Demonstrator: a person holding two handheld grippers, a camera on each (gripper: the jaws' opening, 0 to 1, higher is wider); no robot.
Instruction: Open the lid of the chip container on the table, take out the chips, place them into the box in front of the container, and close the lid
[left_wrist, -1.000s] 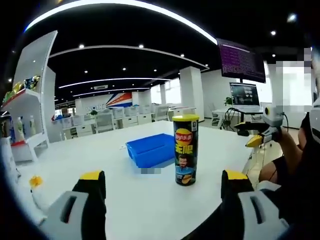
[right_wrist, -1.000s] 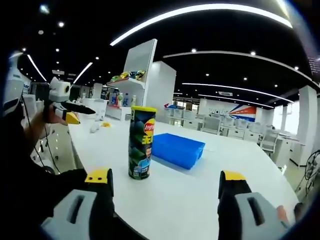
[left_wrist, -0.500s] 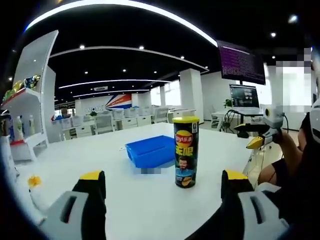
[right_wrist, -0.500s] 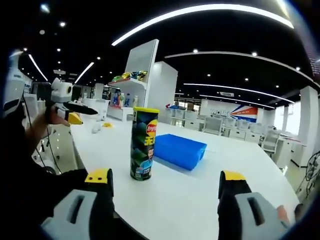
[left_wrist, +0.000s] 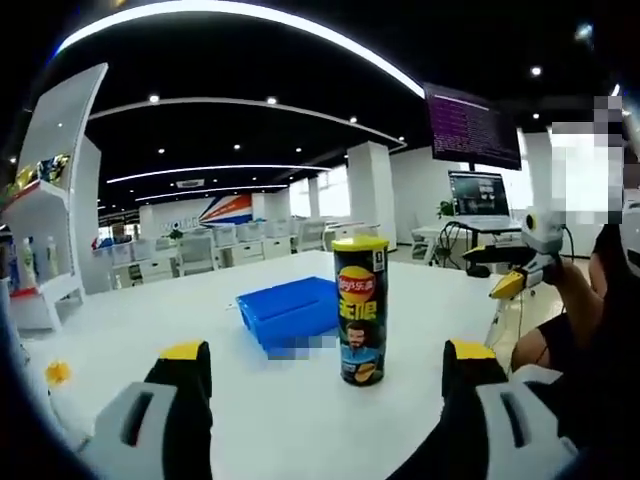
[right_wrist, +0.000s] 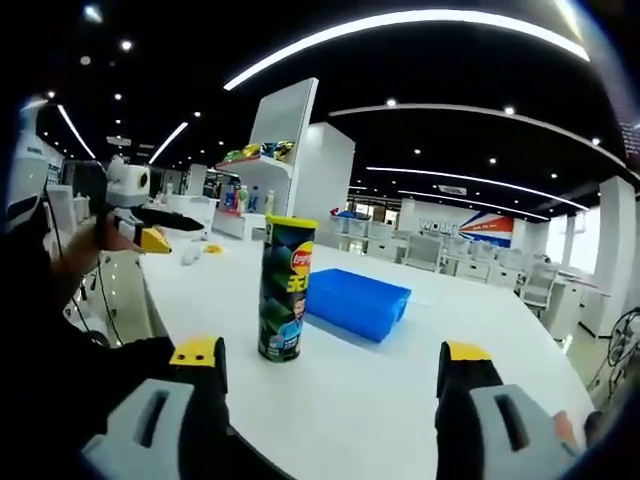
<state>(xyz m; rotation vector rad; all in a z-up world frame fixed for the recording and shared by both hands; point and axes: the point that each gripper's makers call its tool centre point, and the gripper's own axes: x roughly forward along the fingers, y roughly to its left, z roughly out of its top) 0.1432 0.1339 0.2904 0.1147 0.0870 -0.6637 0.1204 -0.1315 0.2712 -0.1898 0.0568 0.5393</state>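
Both tools, left tool (left_wrist: 325, 365) and right tool (right_wrist: 330, 362), gape wide and empty. Chip container (left_wrist: 360, 310) stands frame centre on the tabletop (left_wrist: 300, 420), lidded, blue box (left_wrist: 290, 312) just behind. Opening hasn't begun; next, probably grip can and lid.

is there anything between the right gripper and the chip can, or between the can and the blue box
Nothing visible. In the right gripper view, bare white table lies between the open right gripper and the upright chip can, its yellow lid on. The blue box sits just behind the can, with nothing between them.
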